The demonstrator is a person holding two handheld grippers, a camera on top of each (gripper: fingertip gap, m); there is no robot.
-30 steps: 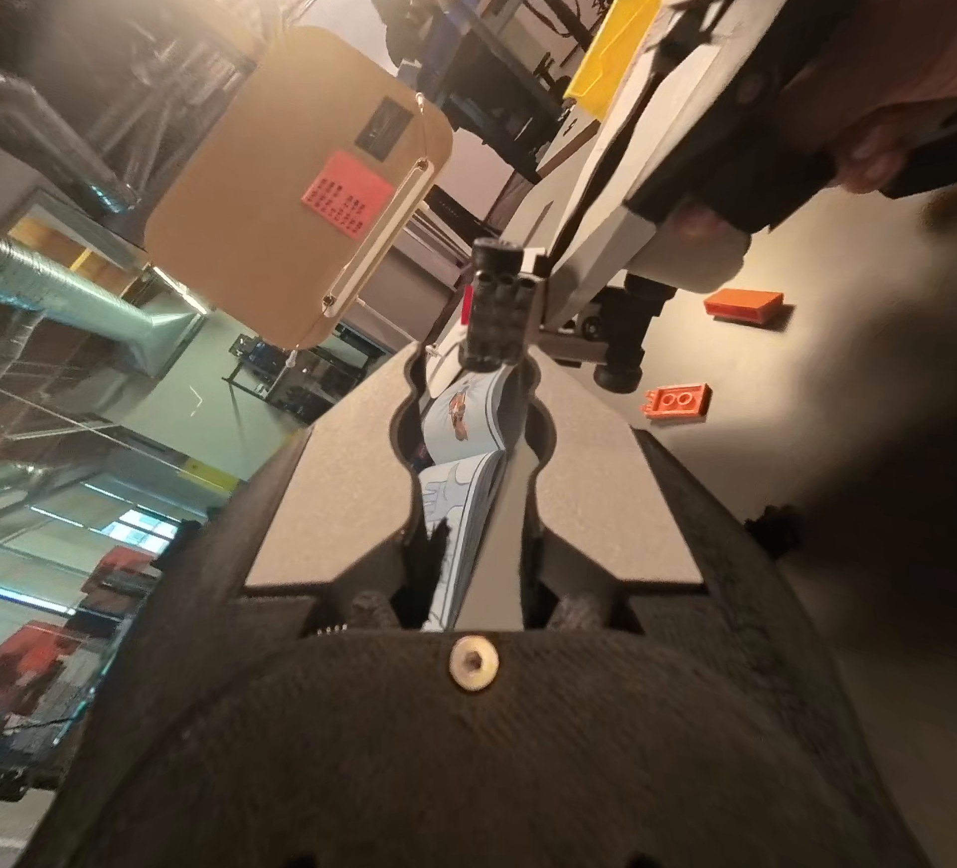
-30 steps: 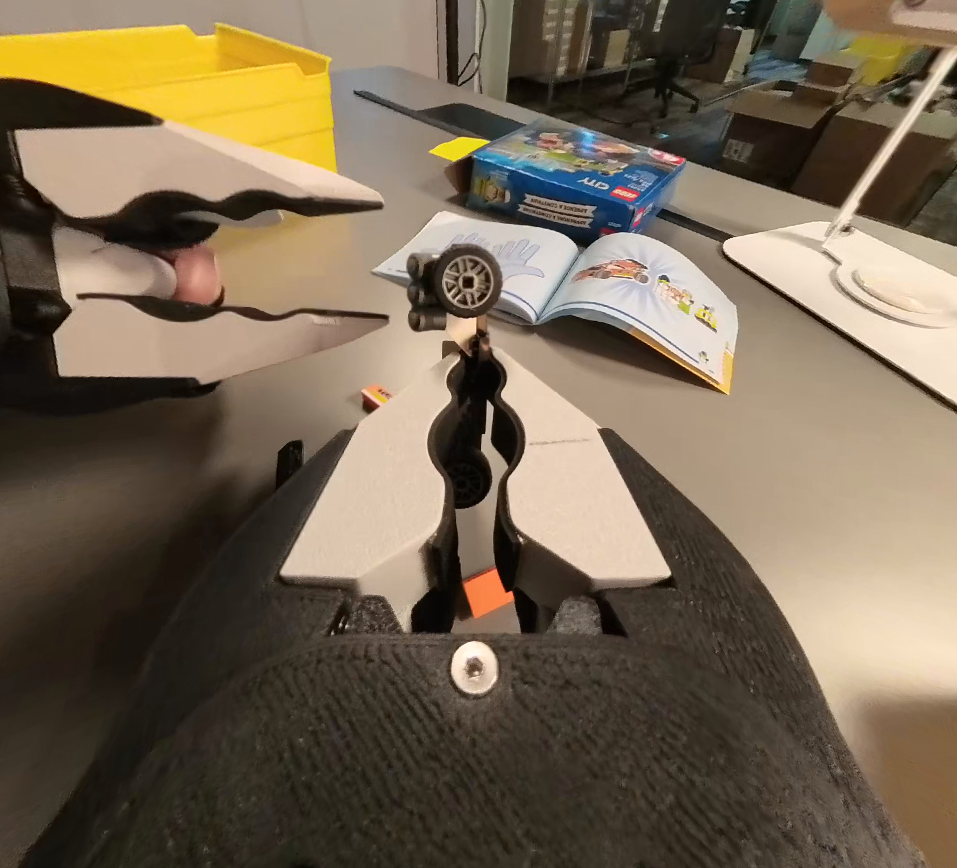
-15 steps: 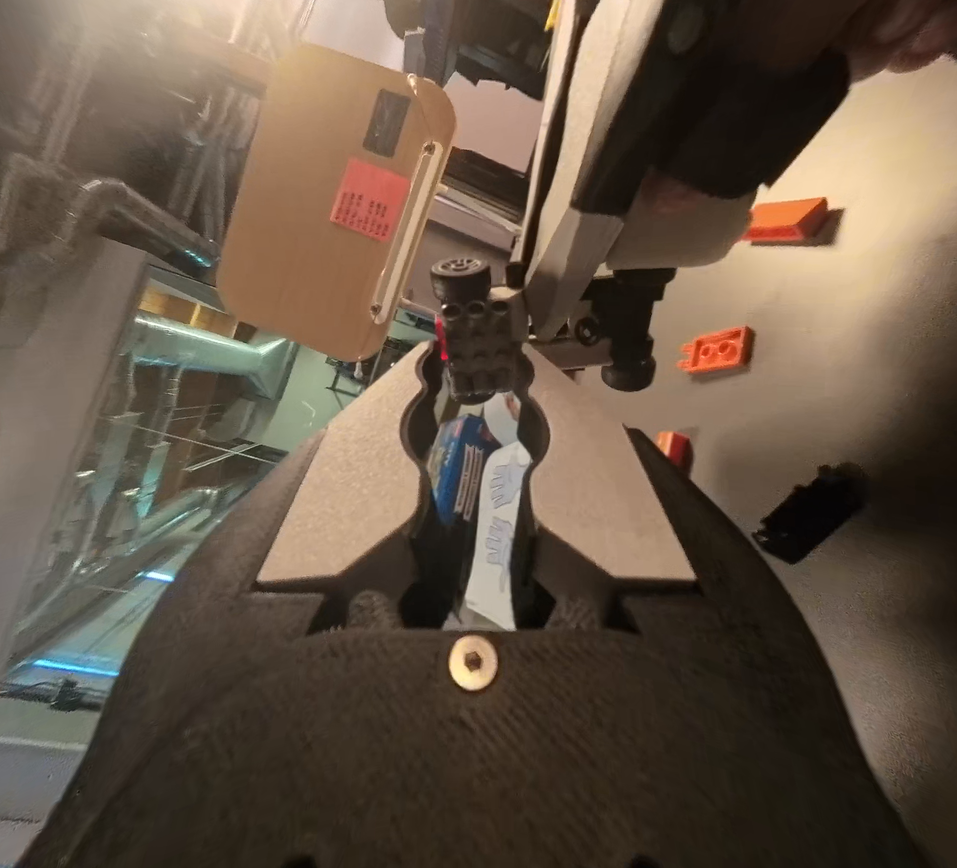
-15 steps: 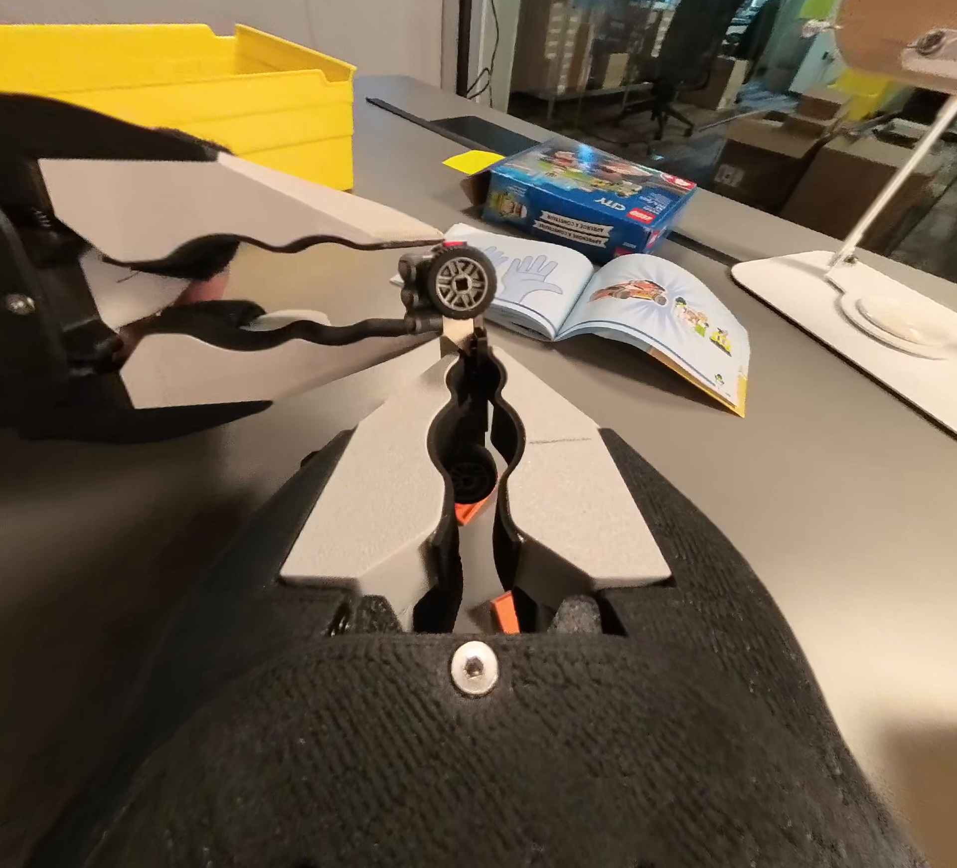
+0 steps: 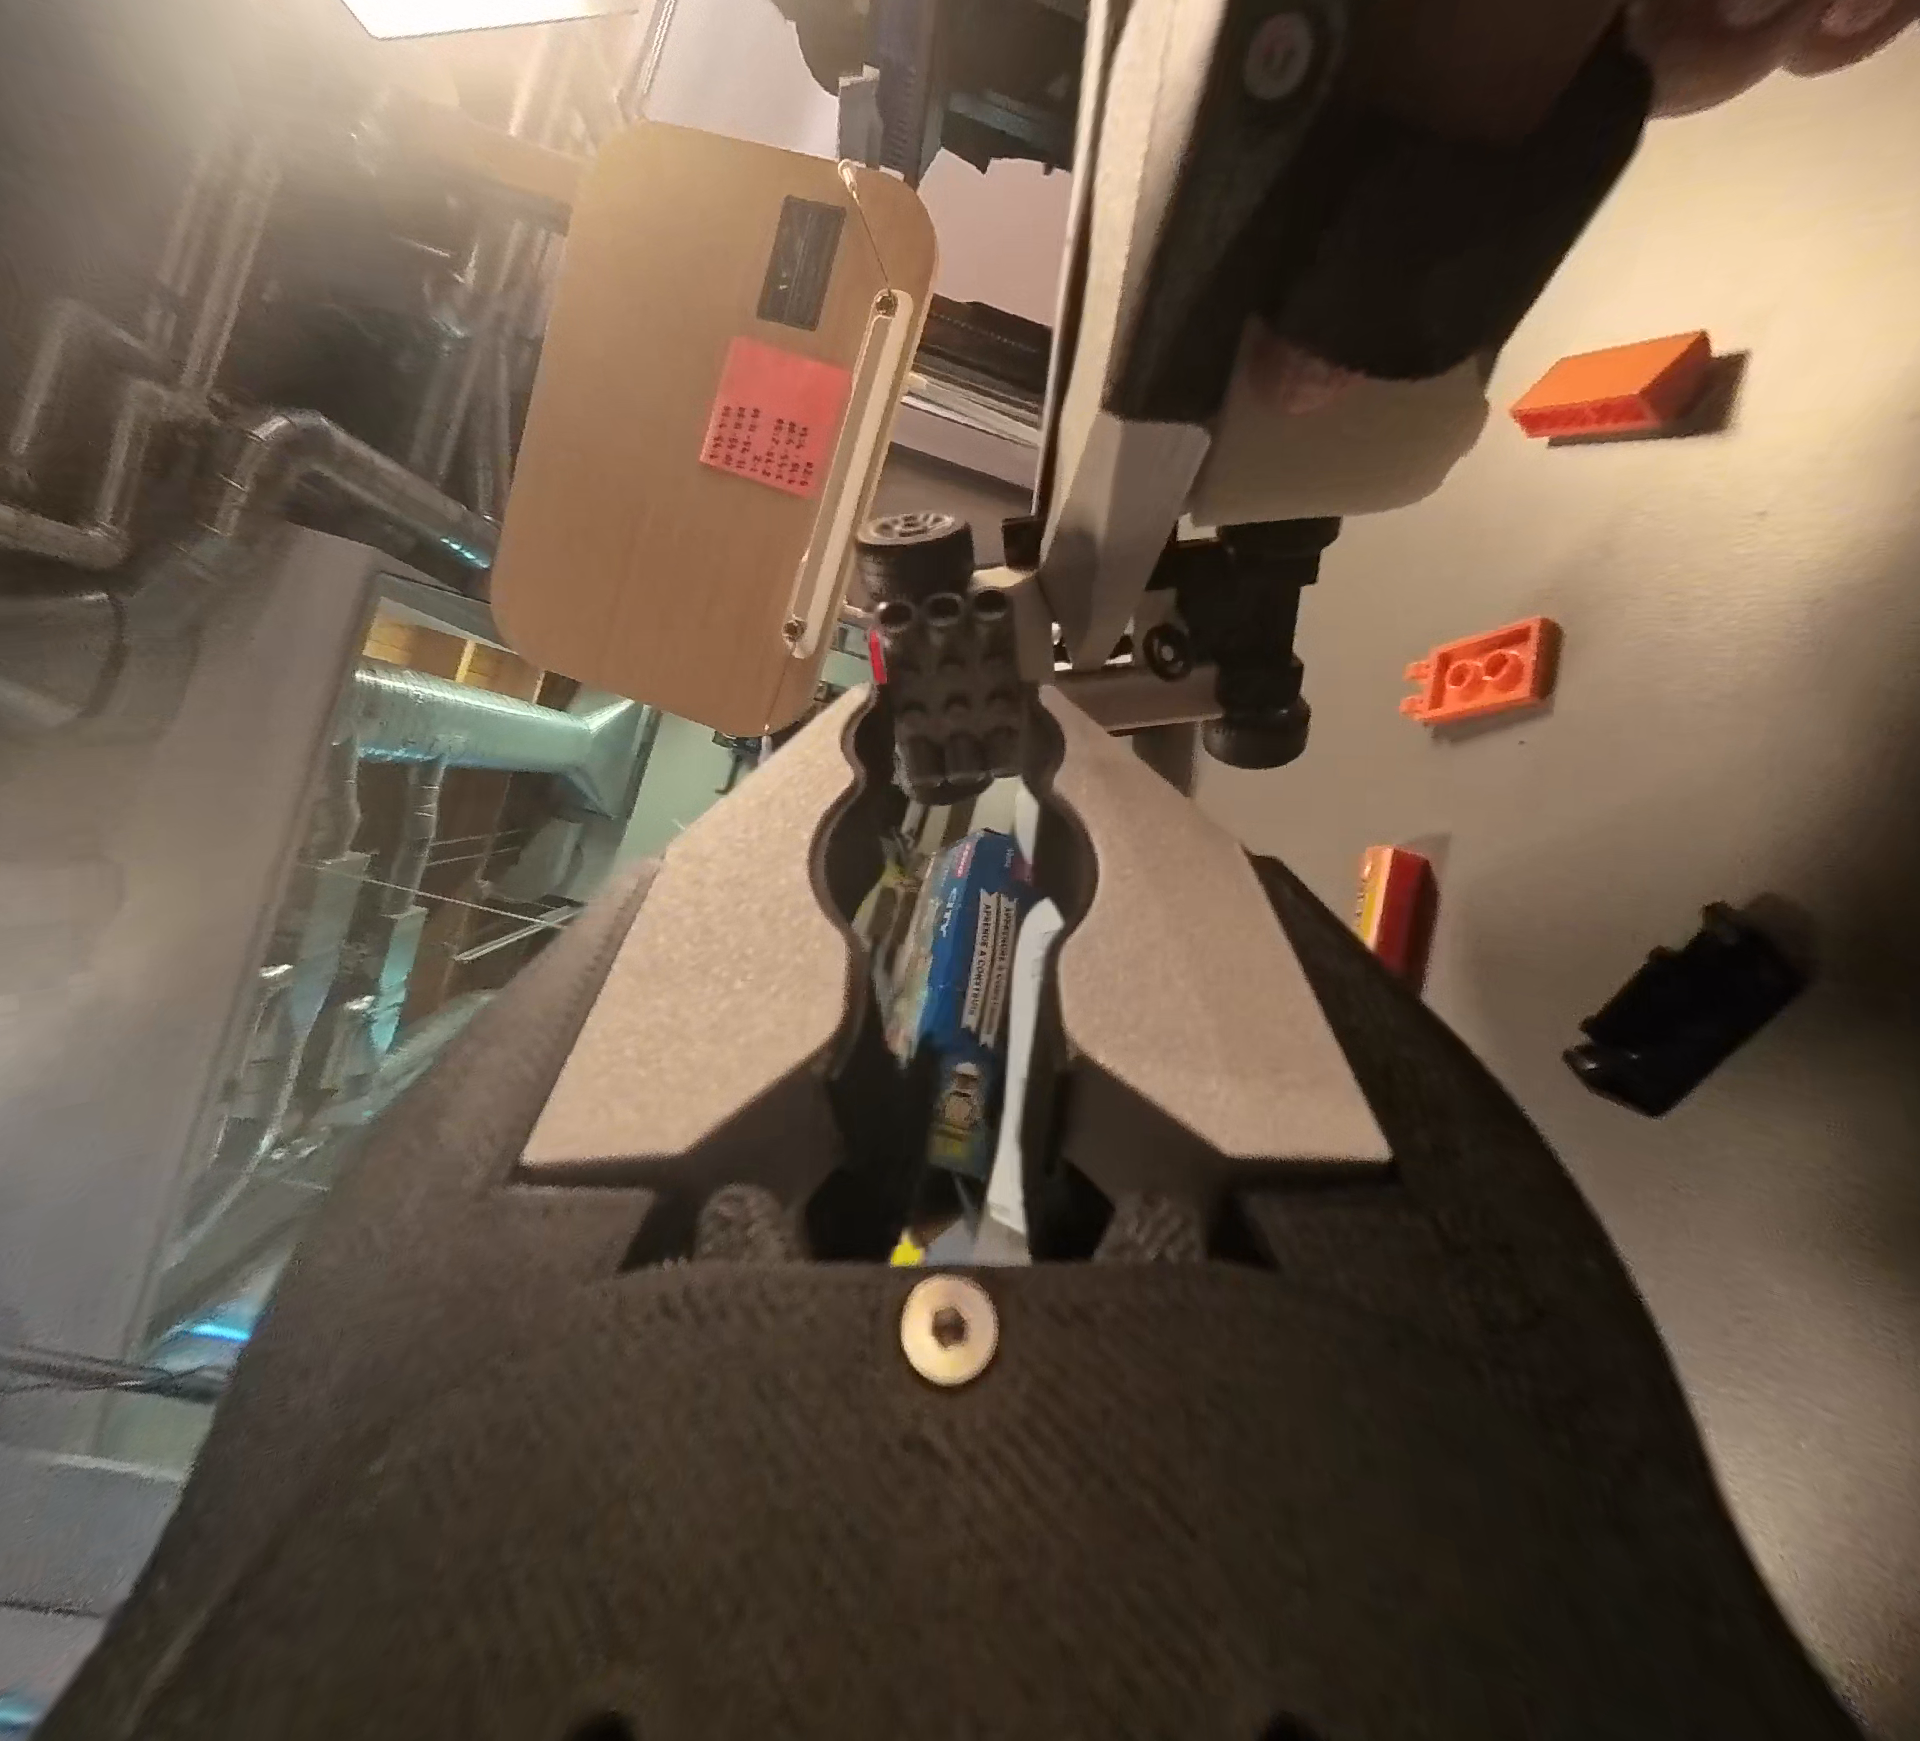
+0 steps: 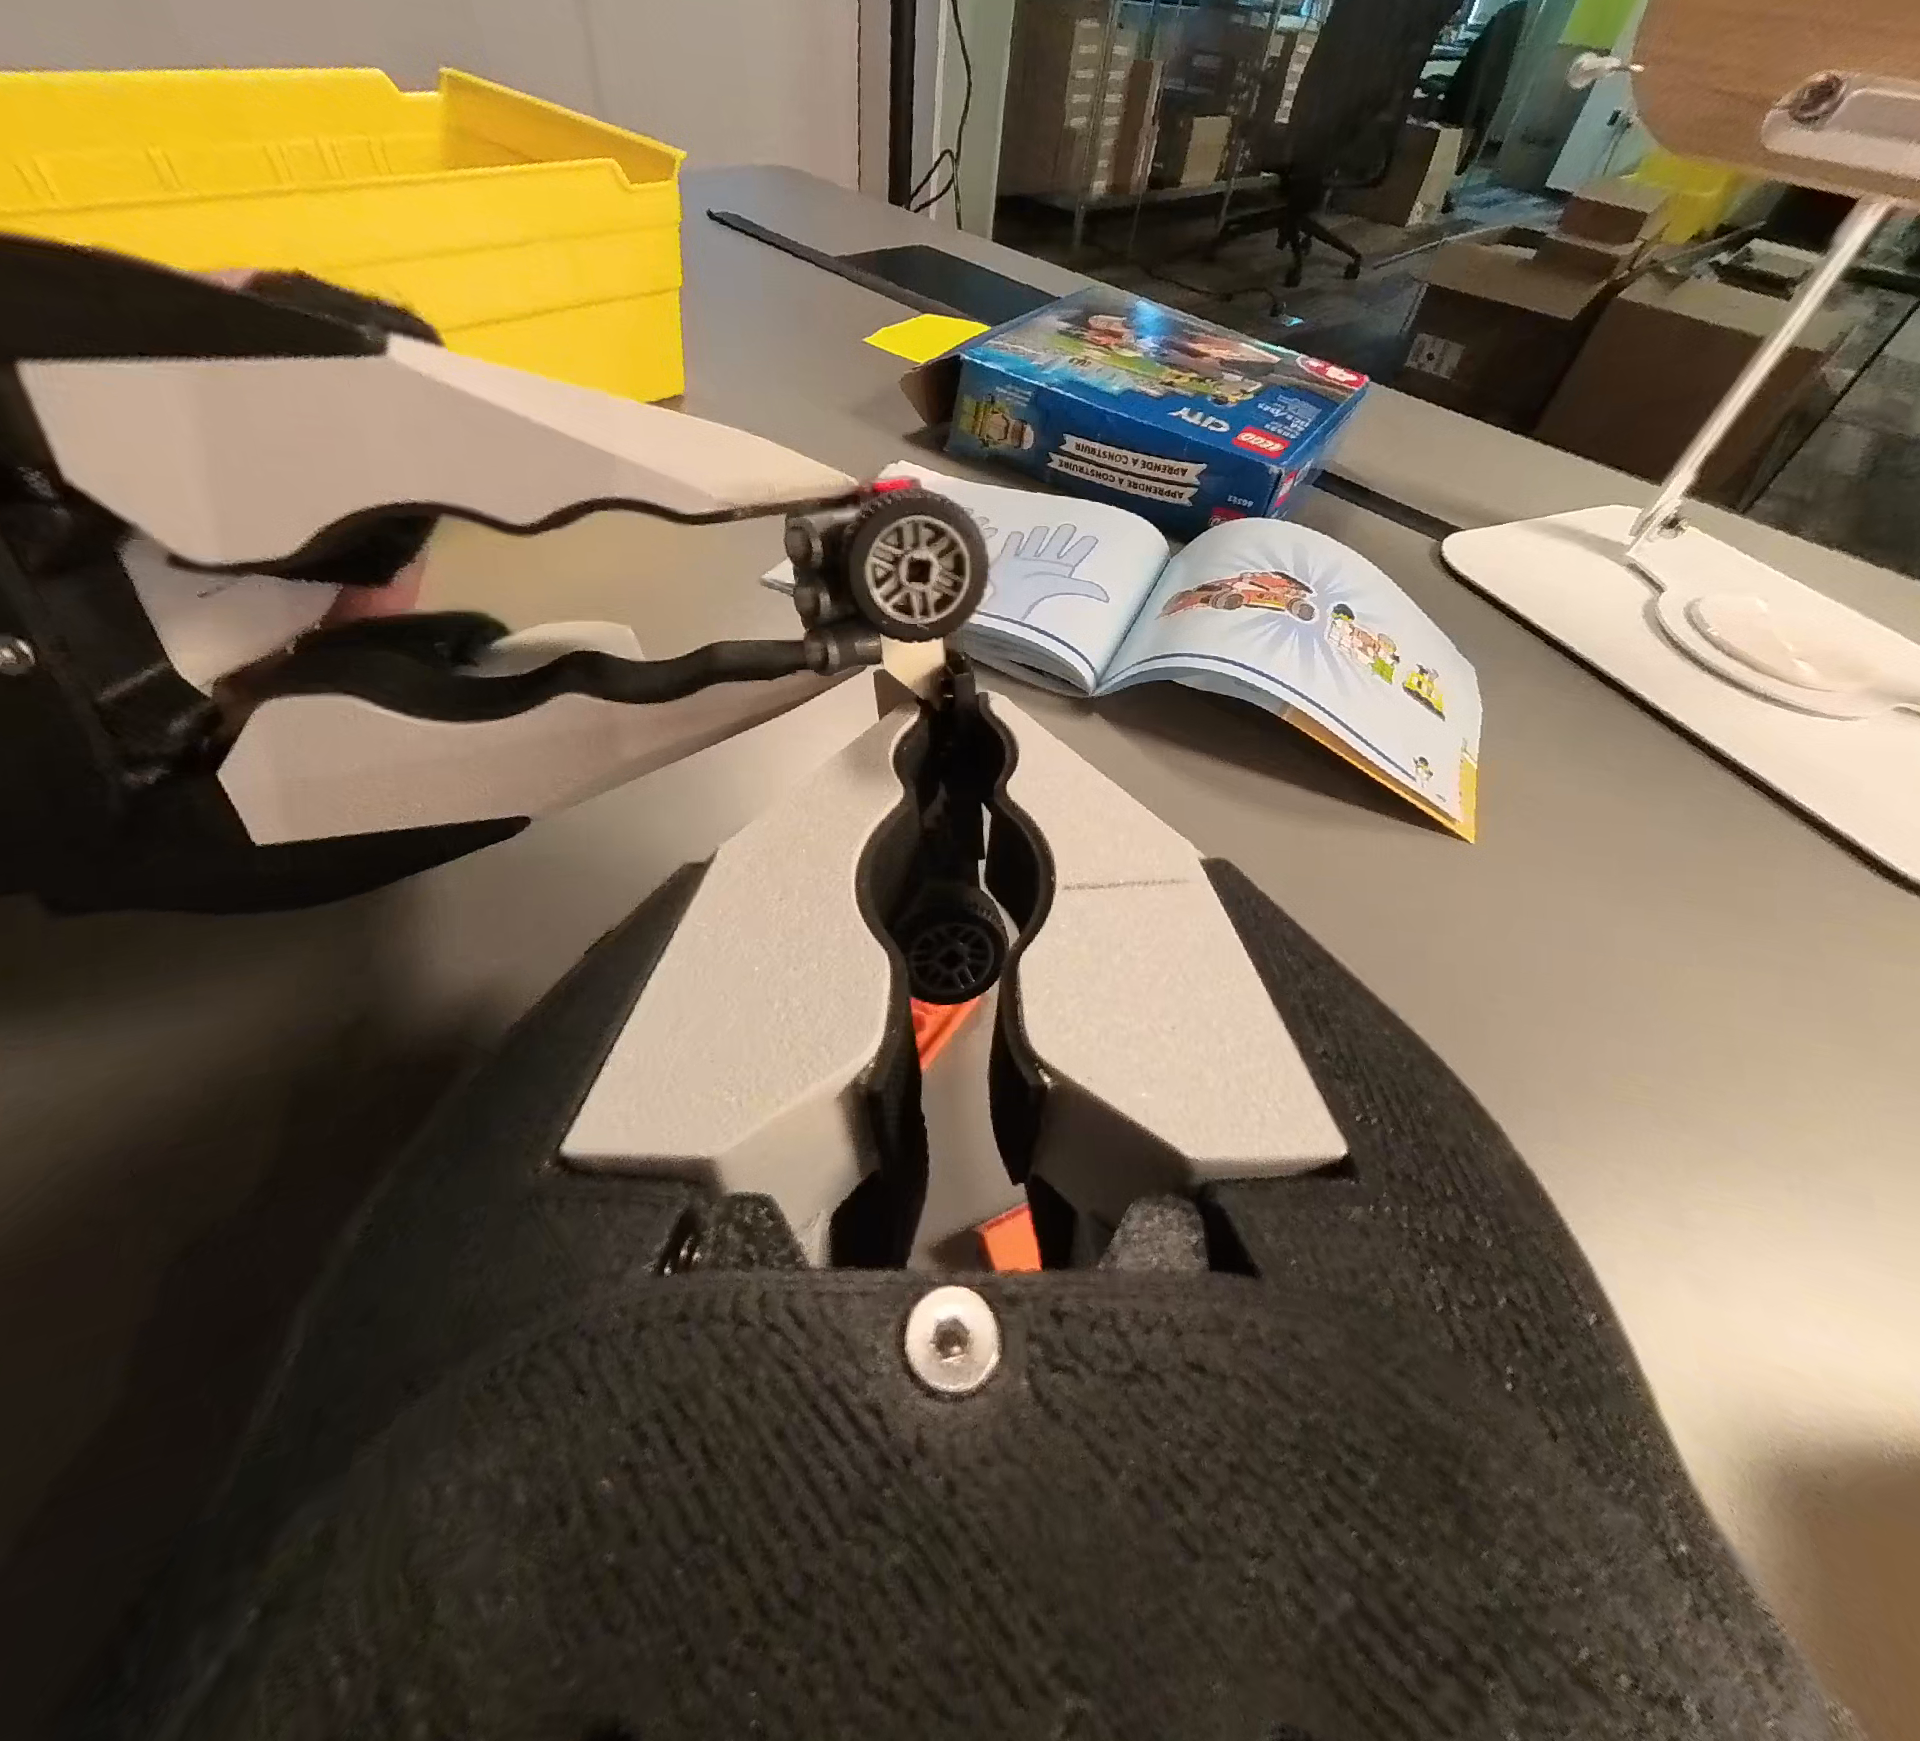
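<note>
Right wrist view: right tool (image 6: pixel 935 704) is closed on a small brick-built toy chassis (image 6: pixel 914 661), a tan plate standing up out of the fingertips, with a black wheel (image 6: pixel 951 953) lodged lower between the fingers. Both are held above the table (image 6: pixel 1558 964).

Left tool (image 6: pixel 831 579) comes in from the side. Its upper and lower fingertips sit against the top and bottom of a black axle block (image 6: pixel 821 564) at the chassis's upper end, which carries a grey-spoked wheel (image 6: pixel 920 564). It appears clamped on the block, though motion blur leaves the contact slightly uncertain.

Containers:
- Yellow bin (image 6: pixel 416 237), far side of table; interior not visible from this angle.
- Blue toy box (image 6: pixel 1143 424), end flap open; contents hidden.

An open instruction booklet (image 6: pixel 1247 621) lies just in front of the box.

Left wrist view: loose on the table are an orange plate (image 5: pixel 1486 678), an orange brick (image 5: pixel 1605 387) and a black piece (image 5: pixel 1683 1005), well apart from both tools.
</note>
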